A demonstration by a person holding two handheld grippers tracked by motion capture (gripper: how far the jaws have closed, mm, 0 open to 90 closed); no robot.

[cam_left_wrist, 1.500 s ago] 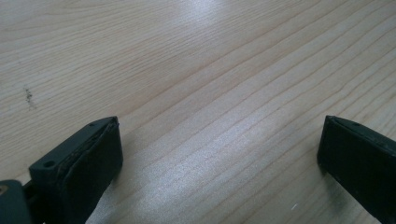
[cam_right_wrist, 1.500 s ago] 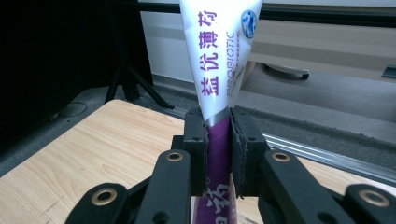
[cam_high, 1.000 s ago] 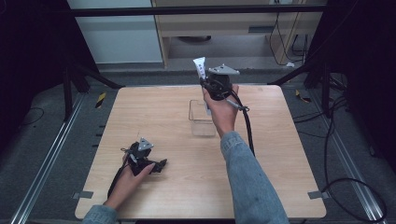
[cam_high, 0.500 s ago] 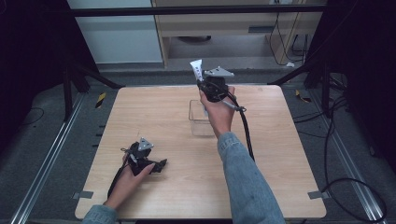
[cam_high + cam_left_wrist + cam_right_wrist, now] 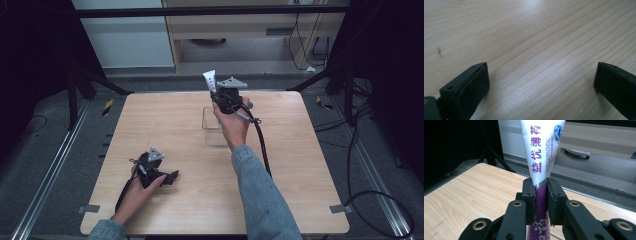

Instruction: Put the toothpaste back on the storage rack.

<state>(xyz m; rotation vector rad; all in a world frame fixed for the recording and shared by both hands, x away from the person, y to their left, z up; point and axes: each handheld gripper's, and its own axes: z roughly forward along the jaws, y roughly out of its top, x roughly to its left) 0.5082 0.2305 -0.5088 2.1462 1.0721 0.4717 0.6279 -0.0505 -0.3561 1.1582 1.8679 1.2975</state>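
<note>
Right claw (image 5: 541, 195) clamps the toothpaste tube (image 5: 541, 150) above the clear box (image 5: 214, 126), not yet dropped in; left claw (image 5: 541, 82) rests open on the surface (image 5: 165, 125).

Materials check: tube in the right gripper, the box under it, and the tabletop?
Tube: looks like soft glossy plastic or laminate, white over purple, printed, tapering to a flat crimped end. Box: clear rigid plastic or acrylic, probably; the table shows through its walls. Table: pale wood grain with a satin sheen; veneer or laminate, can't tell.
</note>
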